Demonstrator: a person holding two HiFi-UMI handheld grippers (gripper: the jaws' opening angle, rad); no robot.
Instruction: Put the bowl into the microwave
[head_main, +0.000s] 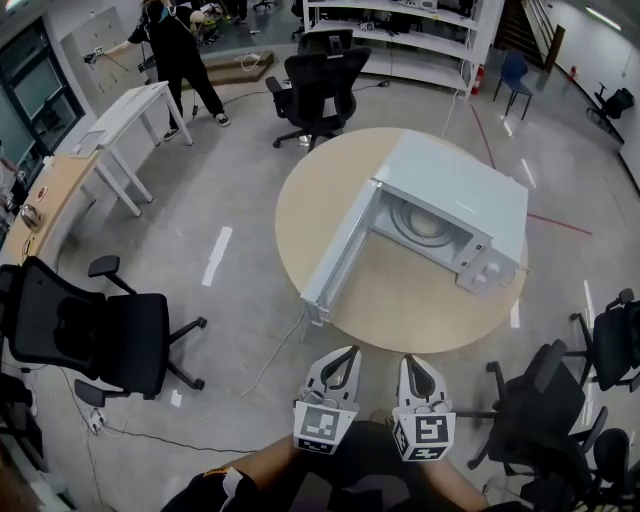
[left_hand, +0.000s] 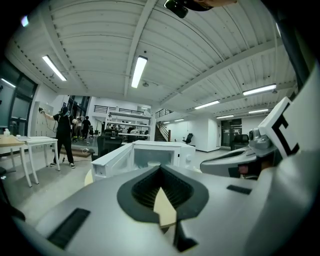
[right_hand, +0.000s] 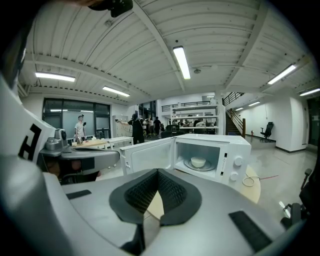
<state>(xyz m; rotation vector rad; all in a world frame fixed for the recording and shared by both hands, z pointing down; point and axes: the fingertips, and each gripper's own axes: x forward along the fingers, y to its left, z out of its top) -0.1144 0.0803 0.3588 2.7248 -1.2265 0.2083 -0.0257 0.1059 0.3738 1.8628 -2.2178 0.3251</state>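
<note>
**Bowl sits inside the open microwave**

Black office chairs (head_main: 100, 335) ring a round wooden table (head_main: 300, 205) on a grey floor (head_main: 230, 150). On the table, the white microwave (head_main: 460, 190) with its door (head_main: 335, 255) open holds the bowl (right_hand: 198, 162). The left gripper (head_main: 349, 352) and right gripper (head_main: 409, 361) hover well apart from it, jaws together and empty.

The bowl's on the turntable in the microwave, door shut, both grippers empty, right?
No: the door stands wide open, as the right gripper view shows. The bowl is on the turntable in the microwave, and the left gripper and right gripper are empty.

Round wooden table (head_main: 400, 300) — open microwave (head_main: 455, 185) on it.
</note>
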